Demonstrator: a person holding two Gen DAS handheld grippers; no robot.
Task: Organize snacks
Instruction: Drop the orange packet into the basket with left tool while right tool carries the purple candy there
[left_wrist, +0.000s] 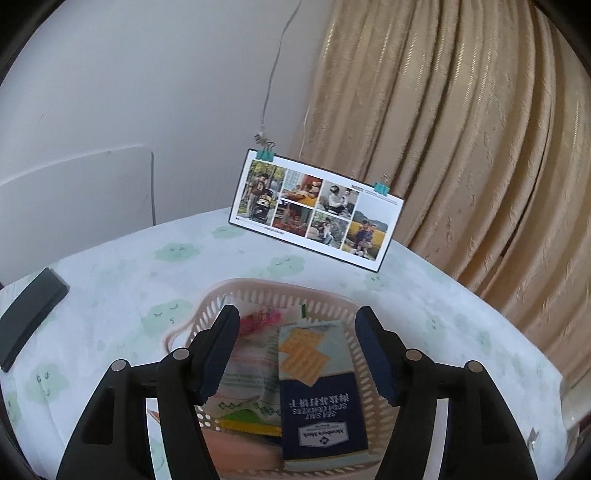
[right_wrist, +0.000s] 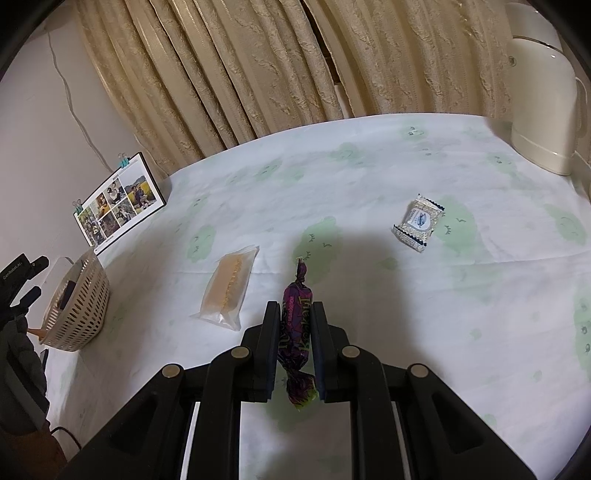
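Right tongs (right_wrist: 293, 325) clamped on the purple twist-wrapped candy (right_wrist: 296, 332), low over the bench (right_wrist: 406, 314), well to the right of the basket (right_wrist: 79, 314). Probably light, firm in the middle, with crinkly, slippery foil; best held across the thick middle, not the twisted ends. Left tongs (left_wrist: 297, 350) spread apart, empty, over the basket (left_wrist: 258, 291), above the cracker box (left_wrist: 321, 398). Clear-wrapped pastry (right_wrist: 229, 288) between basket and candy; likely soft, easily crushed.
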